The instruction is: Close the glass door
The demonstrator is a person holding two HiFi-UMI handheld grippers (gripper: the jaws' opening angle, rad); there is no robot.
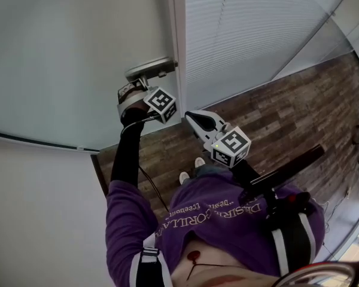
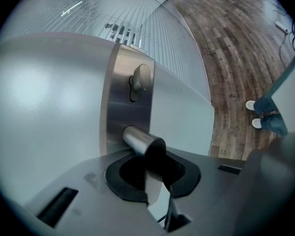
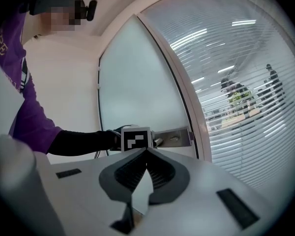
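— Wood-plank flooring [image 1: 299,112] runs under us, brown and streaky. Slatted blinds [image 1: 245,28] cover the glazing to the right of the white frame [image 1: 178,34].

— And the glass door [image 1: 66,52]?

— It is frosted and pale and fills the left of our head view. Its free edge stands right beside that frame. Whether it sits fully home we cannot tell.

— What do we have hold of?

— Our left gripper [image 1: 140,85] is clamped on the handle [image 2: 142,142], the round steel lever sticking out of the brushed metal plate [image 2: 119,82]. A small turn knob [image 2: 140,78] sits on that plate above the lever.

— And our other hand?

— Our right gripper [image 1: 194,118] hangs in the air near the door's edge and touches nothing. Its jaws meet at the tips with nothing between them.

— Anything else down there?

— We see our white shoes [image 1: 191,169] on the planks, and a plain pale wall [image 1: 36,220] to the left.
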